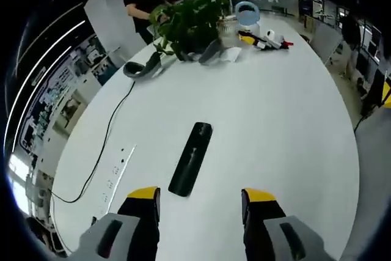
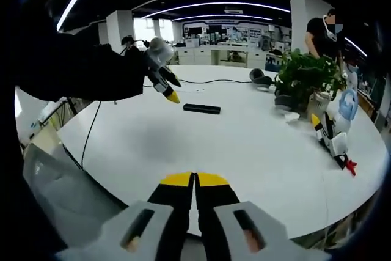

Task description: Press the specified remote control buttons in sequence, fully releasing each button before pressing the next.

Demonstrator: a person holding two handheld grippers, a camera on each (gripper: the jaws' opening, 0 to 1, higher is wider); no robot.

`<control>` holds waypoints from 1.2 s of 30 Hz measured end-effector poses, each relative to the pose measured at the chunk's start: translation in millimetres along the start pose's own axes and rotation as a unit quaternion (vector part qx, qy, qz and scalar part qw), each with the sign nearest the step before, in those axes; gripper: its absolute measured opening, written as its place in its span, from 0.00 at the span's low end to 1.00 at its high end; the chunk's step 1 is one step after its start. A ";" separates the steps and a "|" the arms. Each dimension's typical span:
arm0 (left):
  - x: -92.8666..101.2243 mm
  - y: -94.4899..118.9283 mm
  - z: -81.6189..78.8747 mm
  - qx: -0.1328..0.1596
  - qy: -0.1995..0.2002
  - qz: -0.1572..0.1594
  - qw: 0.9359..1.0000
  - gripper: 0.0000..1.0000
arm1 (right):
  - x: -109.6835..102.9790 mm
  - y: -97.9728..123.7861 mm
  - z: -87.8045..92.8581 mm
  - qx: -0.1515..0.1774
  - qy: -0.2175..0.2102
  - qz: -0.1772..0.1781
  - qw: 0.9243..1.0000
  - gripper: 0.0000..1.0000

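A black remote control point(image 1: 190, 158) lies flat on the white oval table point(image 1: 275, 114), just ahead of my left gripper point(image 1: 200, 202), whose yellow-tipped jaws stand open and apart from it. In the right gripper view the same remote control point(image 2: 201, 109) lies far across the table point(image 2: 244, 151). The left gripper point(image 2: 167, 91) hangs above and left of it there, held by a person's dark sleeve point(image 2: 79, 68). My right gripper point(image 2: 195, 180) is low at the near table edge, its jaws pressed together with nothing between them.
A potted plant point(image 1: 189, 22) stands at the far end with grey headphones point(image 1: 142, 68), a blue-capped jug point(image 1: 247, 13) and other yellow-tipped grippers point(image 1: 266, 41). A black cable point(image 1: 104, 151) and a white power strip point(image 1: 119, 172) run along the left edge. A person point(image 1: 143, 1) stands behind the table.
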State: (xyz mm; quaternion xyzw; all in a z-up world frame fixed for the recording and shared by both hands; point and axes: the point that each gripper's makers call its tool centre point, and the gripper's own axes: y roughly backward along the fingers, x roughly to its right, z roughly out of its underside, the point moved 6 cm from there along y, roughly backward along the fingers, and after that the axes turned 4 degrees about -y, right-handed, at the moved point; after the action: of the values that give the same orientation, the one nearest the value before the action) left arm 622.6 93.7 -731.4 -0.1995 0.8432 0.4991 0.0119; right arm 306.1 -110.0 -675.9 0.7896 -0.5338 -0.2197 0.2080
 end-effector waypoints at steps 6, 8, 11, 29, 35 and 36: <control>-16.4 -22.2 0.4 -0.031 -0.023 0.013 0.999 0.49 | 3.5 0.4 1.5 -0.005 -0.006 0.012 1.000 0.00; -19.9 -27.5 -1.1 -0.038 -0.027 0.021 0.999 0.49 | 3.4 0.4 1.6 -0.007 -0.007 0.012 1.000 0.00; -28.5 -39.7 -1.4 -0.061 -0.051 0.022 0.997 0.48 | 3.1 -0.4 2.8 -0.013 -0.003 0.013 1.000 0.00; -39.0 -87.3 14.6 -0.143 -0.031 0.089 0.985 0.42 | 6.6 -3.8 6.1 -0.032 -0.014 0.025 0.999 0.00; -34.8 -88.5 16.0 -0.156 -0.015 0.103 0.982 0.36 | 6.0 -4.5 6.6 -0.035 -0.015 0.025 0.999 0.00; -34.5 -88.4 16.6 -0.154 -0.013 0.105 0.982 0.35 | 5.8 -4.7 6.7 -0.036 -0.014 0.024 0.999 0.00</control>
State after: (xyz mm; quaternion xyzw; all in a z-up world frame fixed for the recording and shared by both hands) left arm 682.2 81.6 -806.1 -0.1025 0.7720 0.6243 -0.0606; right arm 307.8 -114.4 -684.8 0.7653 -0.5473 -0.2451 0.2338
